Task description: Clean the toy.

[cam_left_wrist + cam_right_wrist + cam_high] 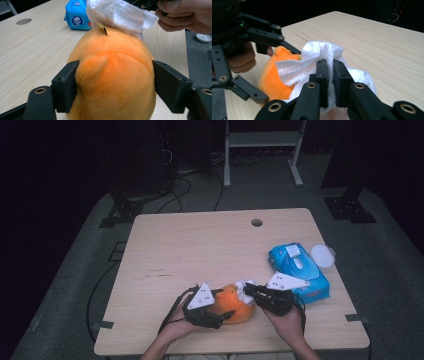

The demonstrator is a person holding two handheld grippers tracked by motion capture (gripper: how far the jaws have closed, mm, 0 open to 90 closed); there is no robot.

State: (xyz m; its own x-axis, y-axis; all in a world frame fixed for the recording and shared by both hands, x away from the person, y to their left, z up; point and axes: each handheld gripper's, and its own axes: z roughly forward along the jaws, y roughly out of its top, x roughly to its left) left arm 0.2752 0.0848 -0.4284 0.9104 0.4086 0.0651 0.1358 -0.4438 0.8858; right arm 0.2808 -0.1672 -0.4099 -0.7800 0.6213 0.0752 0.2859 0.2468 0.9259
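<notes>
The orange plush toy (112, 75), clamped by the left gripper (115, 85), could be pushed loose if the wet wipe (322, 62), pinched in the right gripper (331, 67), is pressed hard.

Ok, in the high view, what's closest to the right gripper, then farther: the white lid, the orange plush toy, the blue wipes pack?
From the right gripper:
1. Orange plush toy, just left of its tips.
2. Blue wipes pack, behind it on the right.
3. White lid, beyond the pack at the table's right edge.

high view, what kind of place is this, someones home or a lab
Most likely a lab or recording room, not a home: a bare light-wood table stands on grey carpet in a dark room, black cables trail across the floor behind it, and a white metal frame stands at the back.
</notes>
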